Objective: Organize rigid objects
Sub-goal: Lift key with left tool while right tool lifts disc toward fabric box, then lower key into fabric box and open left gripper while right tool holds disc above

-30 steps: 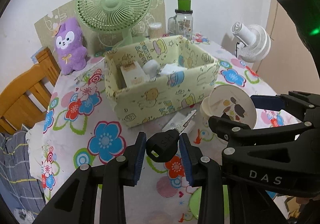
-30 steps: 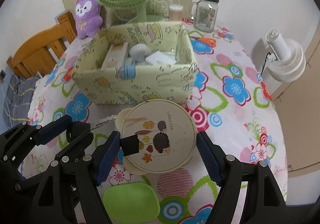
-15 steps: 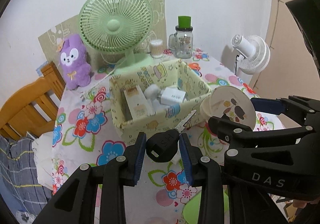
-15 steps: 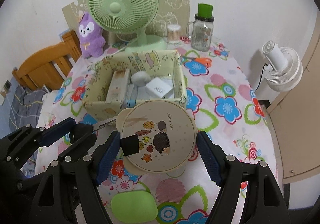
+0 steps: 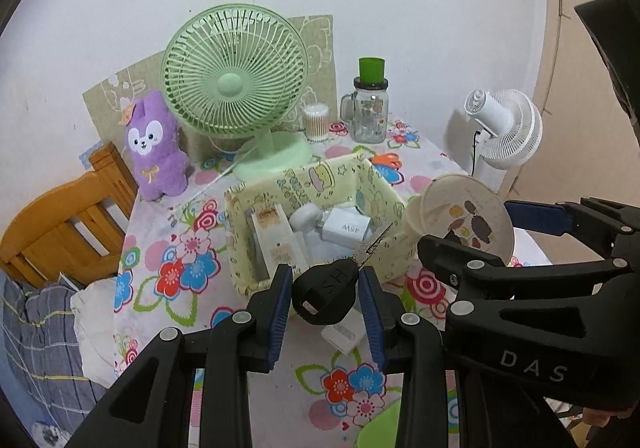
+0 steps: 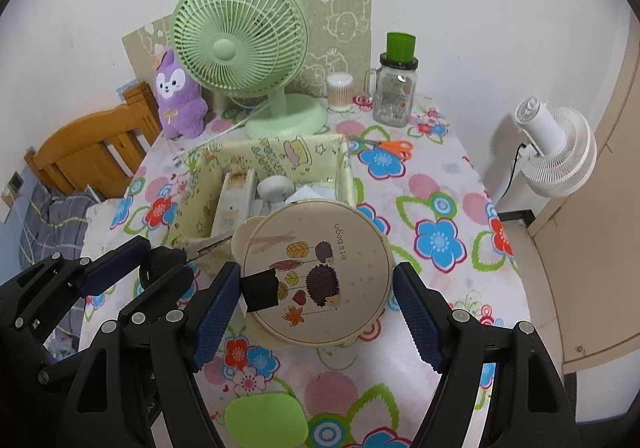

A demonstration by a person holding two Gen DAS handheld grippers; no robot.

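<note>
My left gripper (image 5: 325, 298) is shut on a black-headed key (image 5: 326, 287) and holds it above the table, its blade pointing at the yellow patterned box (image 5: 256, 200). My right gripper (image 6: 314, 296) is shut on a round cream container with a hedgehog lid (image 6: 320, 272), held above the table just in front of the box (image 6: 200, 184). The box holds white items, among them a long carton (image 5: 276, 240) and a white charger block (image 5: 346, 228). In the left wrist view the container (image 5: 468, 216) sits to the right of the key.
A green desk fan (image 5: 236, 80), a purple plush (image 5: 154, 148), a cotton-swab jar (image 5: 317, 122) and a glass mug jar (image 5: 370, 108) stand at the back. Orange scissors (image 6: 394, 147) lie behind the box. A green soap case (image 6: 266, 418) and a white block (image 5: 346, 334) lie near me. A white fan (image 6: 556, 152) is right, a wooden chair (image 5: 60, 224) left.
Both grippers have risen and pulled back from the box with the key and the container still held; the box now looks smaller and farther away.
</note>
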